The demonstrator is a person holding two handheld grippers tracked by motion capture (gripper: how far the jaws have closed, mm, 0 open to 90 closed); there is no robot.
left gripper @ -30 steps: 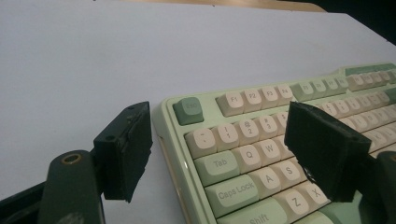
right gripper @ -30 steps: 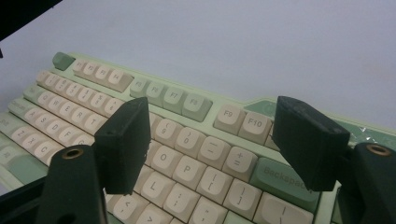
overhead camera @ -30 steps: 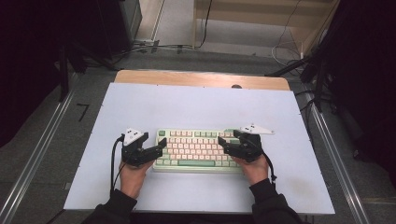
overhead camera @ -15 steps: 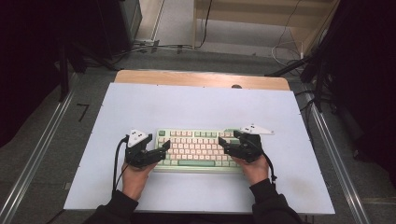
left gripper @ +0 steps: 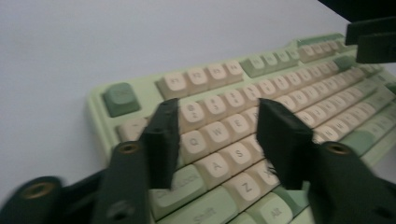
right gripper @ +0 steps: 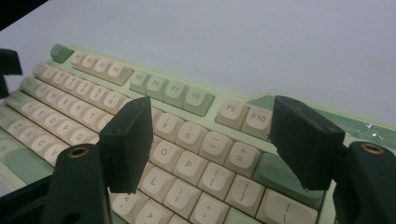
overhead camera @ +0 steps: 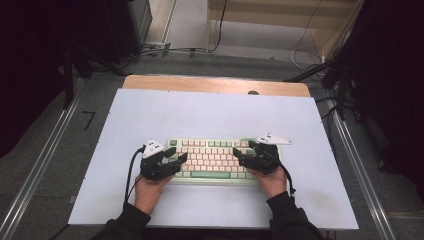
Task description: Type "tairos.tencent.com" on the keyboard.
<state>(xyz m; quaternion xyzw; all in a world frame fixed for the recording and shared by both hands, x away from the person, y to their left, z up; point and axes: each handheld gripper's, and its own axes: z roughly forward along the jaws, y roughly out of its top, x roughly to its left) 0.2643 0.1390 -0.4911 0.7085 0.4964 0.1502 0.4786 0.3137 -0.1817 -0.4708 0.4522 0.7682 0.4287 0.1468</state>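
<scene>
The keyboard (overhead camera: 212, 161) lies flat on the desk (overhead camera: 210, 115), near the edge closest to the person, with the left tongs (overhead camera: 176, 161) over its left end and the right tongs (overhead camera: 239, 156) over its right end. In the left gripper view the left tongs (left gripper: 217, 135) have just been closing and now stand half-open above the letter keys around Q, W, A and S; nothing is gripped between them and no key looks pressed. In the right gripper view the right tongs (right gripper: 212, 135) are spread wide over the O, P and bracket keys, empty too. I would judge the work as only begun: both tools are placed over the keys, but no grip or press on the keyboard has been made, so the handling itself is all left to do. Beyond the tongs, the desk is bare on every side, with plenty of open room past the keyboard's far edge and to both ends; the near edge leaves only a narrow strip under the hands.
</scene>
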